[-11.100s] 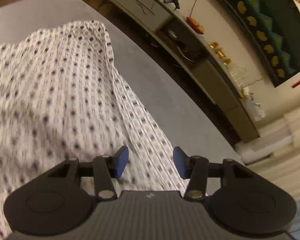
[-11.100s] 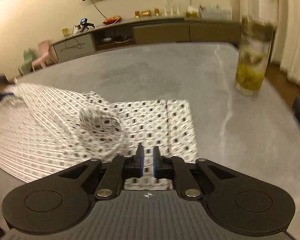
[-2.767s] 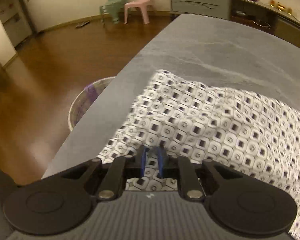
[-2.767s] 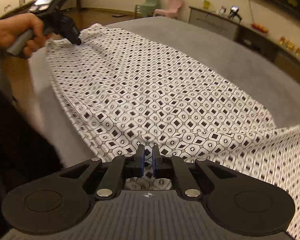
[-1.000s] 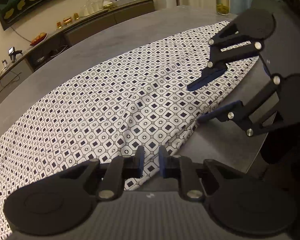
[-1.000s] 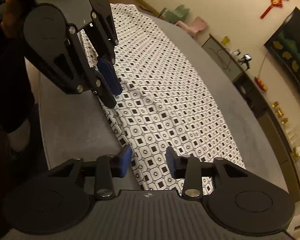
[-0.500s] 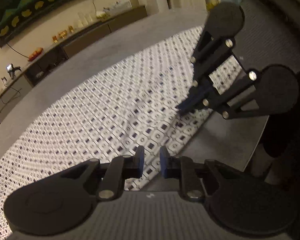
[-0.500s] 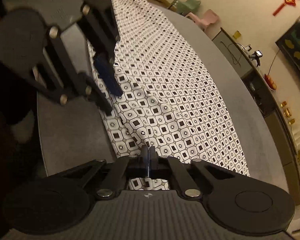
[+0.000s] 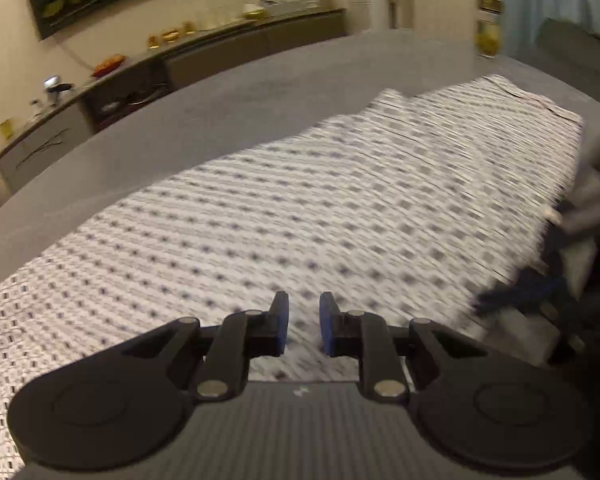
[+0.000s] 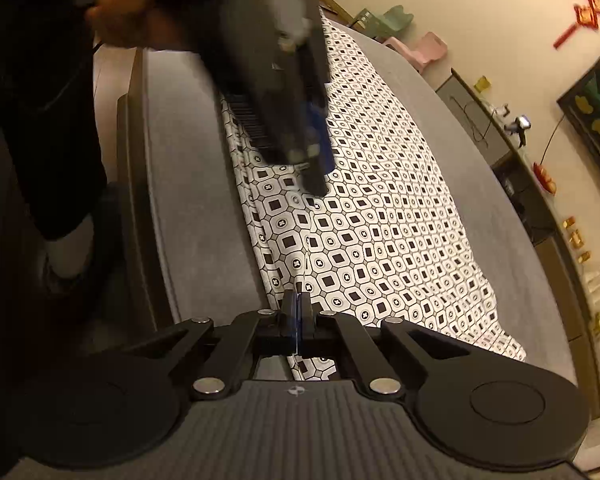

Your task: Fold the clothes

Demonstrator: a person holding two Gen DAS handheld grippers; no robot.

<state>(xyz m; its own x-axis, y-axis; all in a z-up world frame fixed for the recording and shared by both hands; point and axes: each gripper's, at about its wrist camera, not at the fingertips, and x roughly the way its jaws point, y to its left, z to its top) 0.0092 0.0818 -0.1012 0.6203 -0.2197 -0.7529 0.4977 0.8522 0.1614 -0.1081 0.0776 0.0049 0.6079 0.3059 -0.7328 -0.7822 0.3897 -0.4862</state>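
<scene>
A white cloth with a black square pattern point(image 9: 300, 208) lies spread along the grey table point(image 9: 228, 108); it also shows in the right wrist view point(image 10: 380, 220). My left gripper point(image 9: 303, 326) hovers over the cloth's near edge with its jaws a small gap apart and nothing between them. It appears blurred in the right wrist view point(image 10: 312, 136) above the cloth. My right gripper point(image 10: 296, 316) is shut on the cloth's near edge. It appears as a dark blur at the right of the left wrist view point(image 9: 520, 300).
A long sideboard point(image 9: 172, 64) with small items stands along the far wall under a dark picture. A glass jar point(image 9: 486, 20) stands at the table's far end. Pink and green chairs point(image 10: 416, 36) stand past the table. The table's front edge point(image 10: 140, 200) runs beside my body.
My left gripper has swung left along the cloth's edge, away from the right gripper, and its jaws have opened slightly. My right gripper stays shut on the cloth.
</scene>
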